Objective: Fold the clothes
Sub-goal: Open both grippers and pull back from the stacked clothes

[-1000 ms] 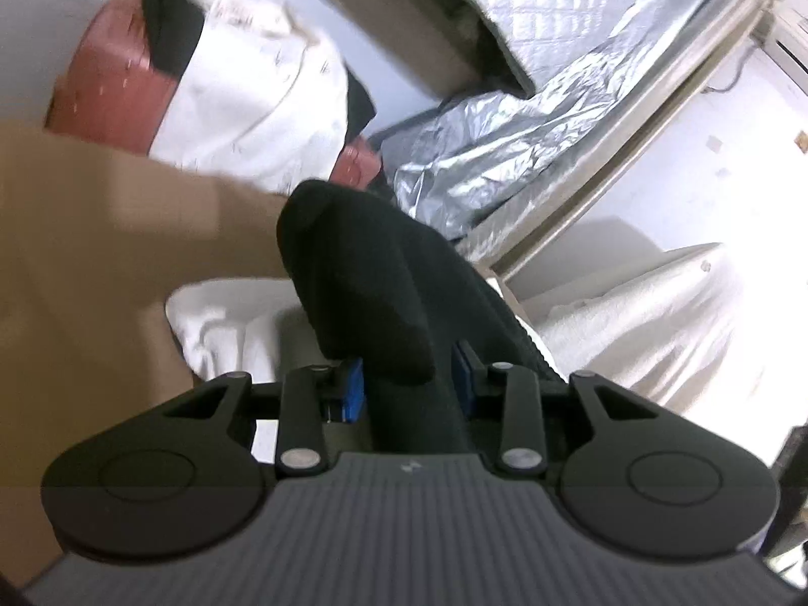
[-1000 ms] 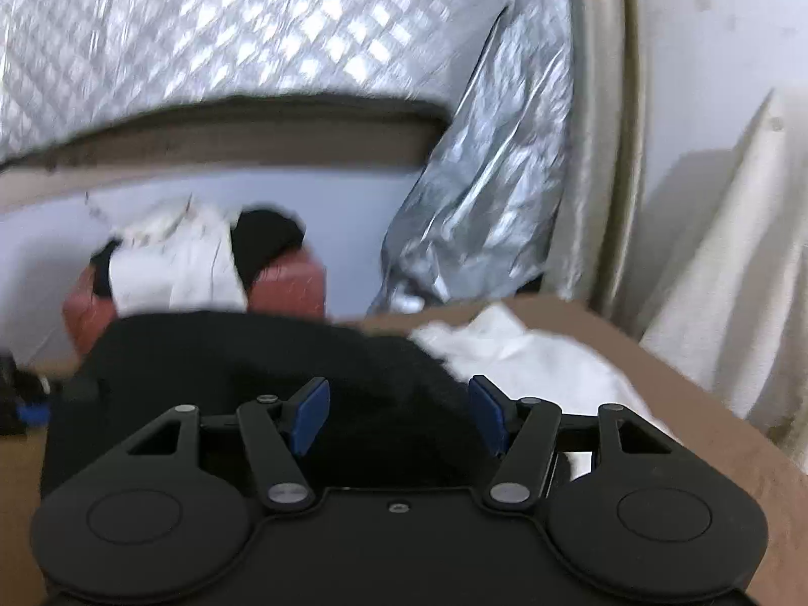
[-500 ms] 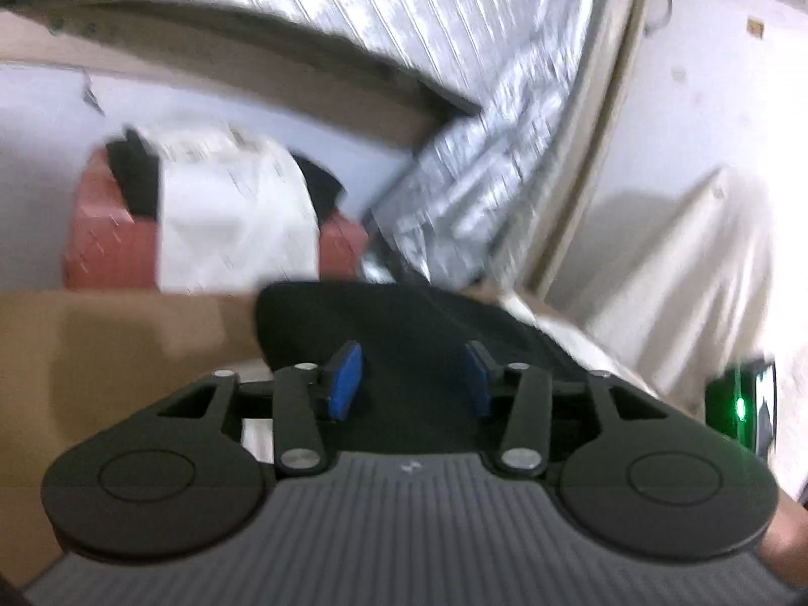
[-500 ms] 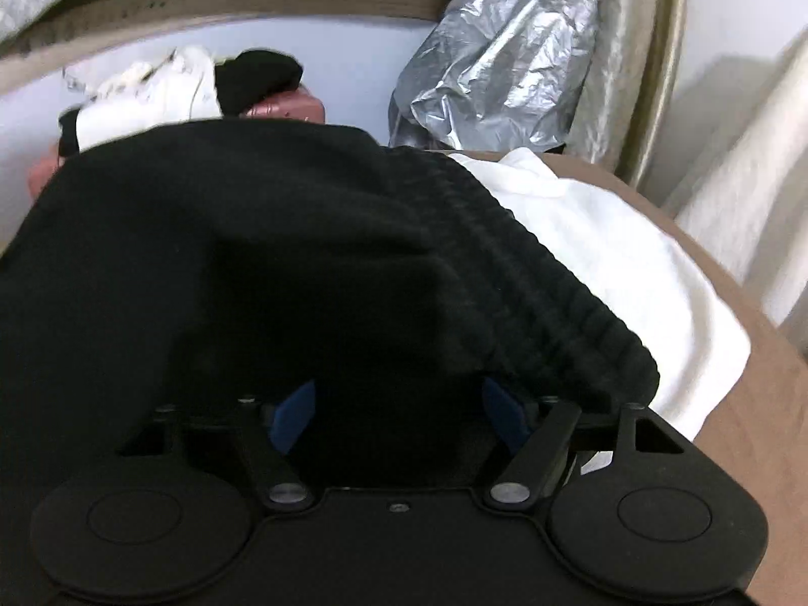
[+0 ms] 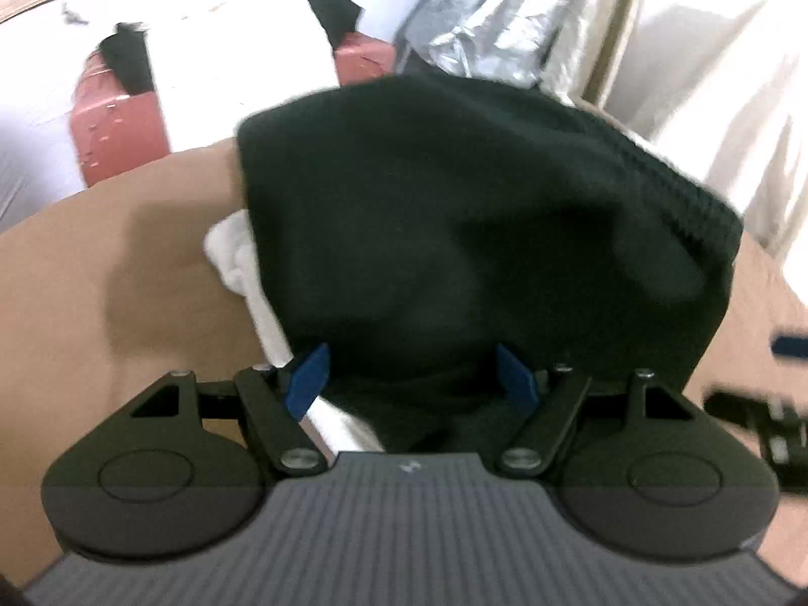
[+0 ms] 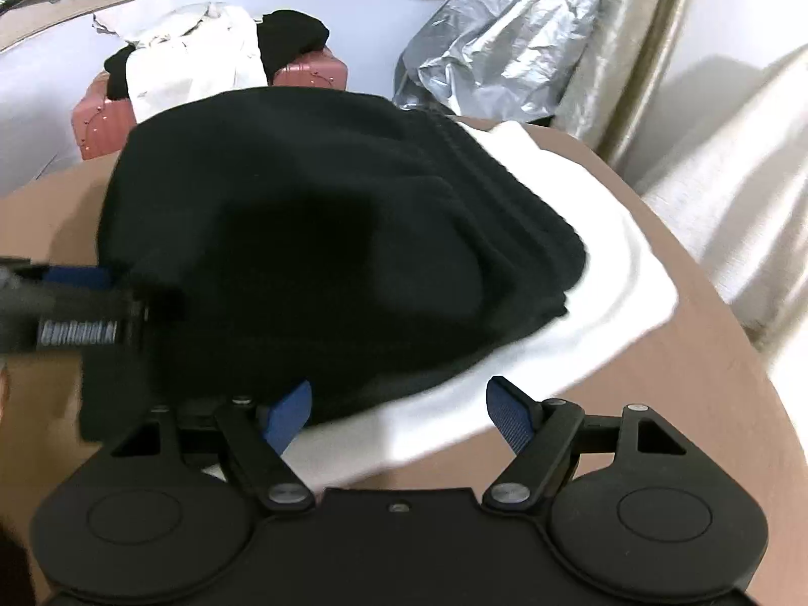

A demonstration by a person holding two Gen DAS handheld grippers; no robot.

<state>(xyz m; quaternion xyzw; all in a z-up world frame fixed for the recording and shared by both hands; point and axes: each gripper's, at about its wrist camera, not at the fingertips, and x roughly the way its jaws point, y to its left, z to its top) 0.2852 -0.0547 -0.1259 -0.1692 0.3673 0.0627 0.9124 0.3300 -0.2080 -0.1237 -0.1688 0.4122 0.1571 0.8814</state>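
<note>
So the brown tabletop (image 6: 707, 353) takes up most of both views, and sitting on it is a black knit garment (image 6: 323, 232), bunched into a rounded heap with a ribbed edge along its right side. It's lying on top of a white garment (image 6: 606, 293) that sticks out from under it to the right in the right wrist view and peeks out on the left in the left wrist view (image 5: 237, 262).

Left gripper (image 5: 411, 376): fingers spread wide, and the near edge of the black knit dips right down into the gap between the blue pads (image 5: 308, 373). Fabric is between them but they're not squeezing it, nothing pinched as far as I can see. The view is a bit blurry.

Right gripper (image 6: 399, 414): also wide open. The black heap's near edge sits just beyond its left pad (image 6: 288, 416), while the gap between the fingers is mostly over the white garment. Not holding anything.

Behind the tabletop there's a pink suitcase (image 6: 103, 118) with white and black clothes (image 6: 202, 55) piled on it, plus crinkled silver foil sheeting (image 6: 495, 45) leaning by the wall.
</note>
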